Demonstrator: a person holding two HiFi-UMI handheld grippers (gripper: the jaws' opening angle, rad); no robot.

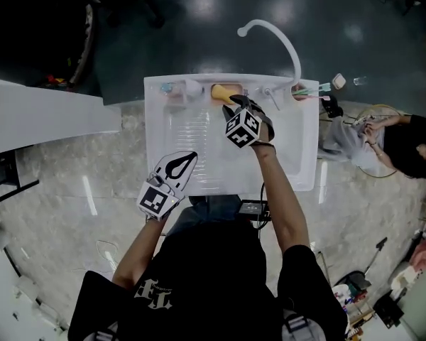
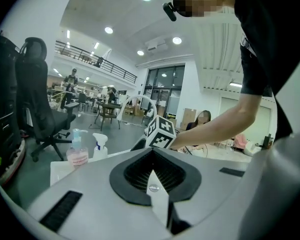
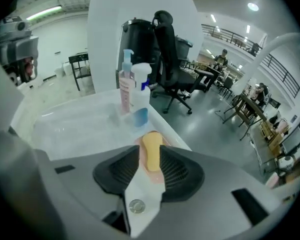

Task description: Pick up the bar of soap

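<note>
Soap bar (image 3: 151, 145), yellow-orange, oblong, rounded at the ends, is lying flat in a shallow pink soap dish (image 3: 155, 175) on the back ledge of the white sink (image 1: 309, 148), to the left of the tap (image 1: 243, 30) as the head view shows it; it is judged to be handling as a light, rigid block, probably slick if wet and apt to squirt out of a hard pinch, so the two long sides at mid-length are offering the best hold, under a moderate squeeze. Right tool (image 3: 151, 159) is pointing steeply down at it, jaws standing partly apart and straddling the bar across its narrow width, pads flanking both long sides without visibly pressing; the bar is not yet being lifted. Left tool (image 2: 153, 158) is hovering at the sink's near left side with jaws together, carrying nothing. Containers: the soap dish is holding the bar only; a clear pump bottle (image 3: 124, 86) is showing pink liquid through most of its height; a spray bottle (image 3: 140, 101) just beside it is showing blue liquid in its lower part only; both are standing upright on the ledge beyond the dish, toward the sink's back left corner; the basin is showing no loose items, and whether it is holding water cannot be told
</note>
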